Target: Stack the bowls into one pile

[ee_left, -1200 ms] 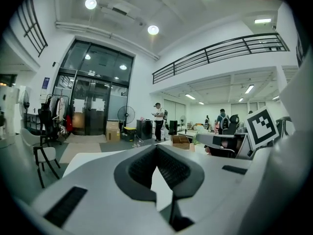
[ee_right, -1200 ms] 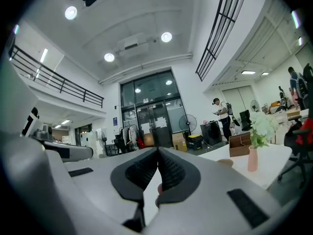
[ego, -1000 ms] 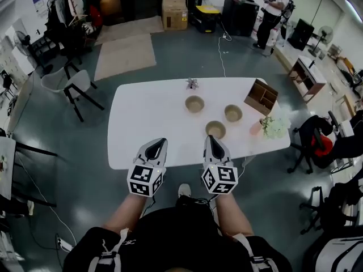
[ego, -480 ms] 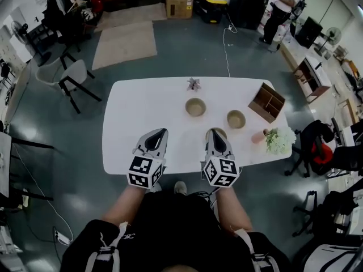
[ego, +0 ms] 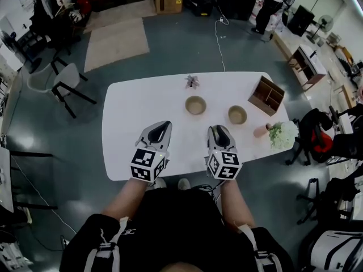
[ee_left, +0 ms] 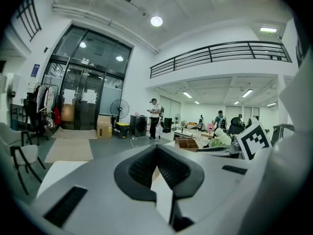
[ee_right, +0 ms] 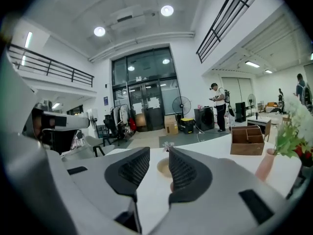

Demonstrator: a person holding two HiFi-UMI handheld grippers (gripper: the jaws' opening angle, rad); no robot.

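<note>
Two tan bowls stand apart on the white table [ego: 130,112]: one at mid-table [ego: 195,105], one to its right [ego: 237,115]. My right gripper [ego: 219,130] covers the spot where a third bowl stood nearer me, so that bowl is hidden in the head view. In the right gripper view the right gripper [ee_right: 159,153] is open; its jaws have just been opening, with nothing gripped. The mid-table bowl [ee_right: 163,167] shows through the gap, farther off. My left gripper [ego: 161,129] hangs over bare table left of the bowls. Its tips [ee_left: 156,147] meet, shut and empty.
A wooden organiser box [ego: 266,95] sits at the table's right end, with a pink vase of white flowers [ego: 282,134] at the right edge. A small plant [ego: 191,81] stands at the far edge. Chairs [ego: 62,81] stand left of the table; a person [ego: 266,4] stands far back.
Both grippers have come forward from the table's near edge to over its surface. The near bowl, visible before, has slipped behind the right gripper. The other bowls have not moved.
</note>
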